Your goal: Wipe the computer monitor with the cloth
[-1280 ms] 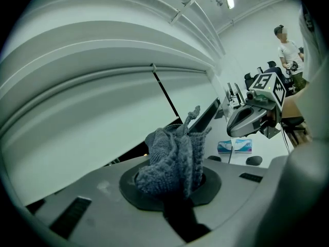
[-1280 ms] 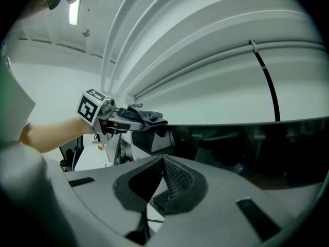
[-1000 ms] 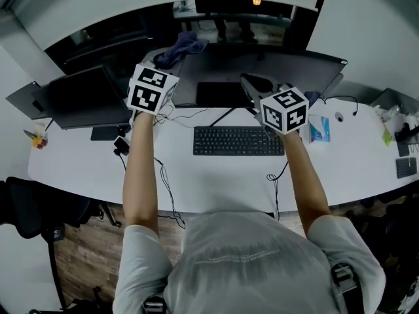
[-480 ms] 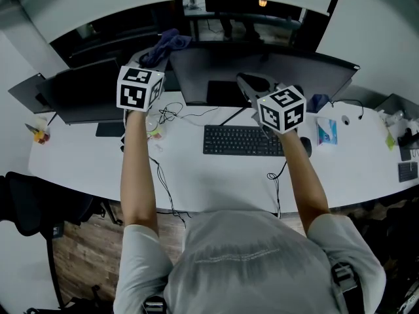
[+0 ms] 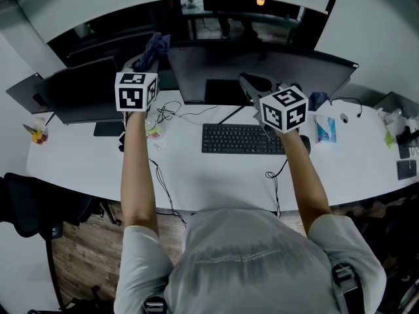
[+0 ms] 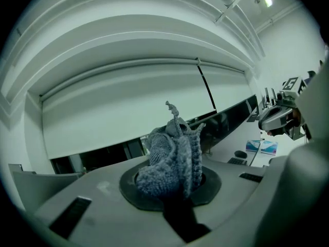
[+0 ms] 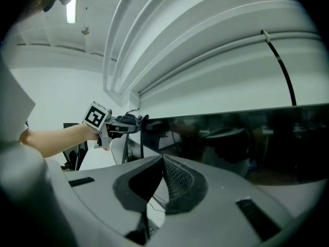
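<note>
Marker cubes (image 5: pixel 136 90) hide both tongs' tips in the head view. Left tongs (image 6: pixel 174 187) are clamped on the bunched grey-blue cloth (image 6: pixel 172 153), held up by the monitor's (image 5: pixel 262 70) far left corner; contact is unclear. Right tongs (image 7: pixel 163 162) are pressed together, empty, facing the dark screen. Both forearms (image 5: pixel 137 169) reach straight forward over the counter (image 5: pixel 216 175).
</note>
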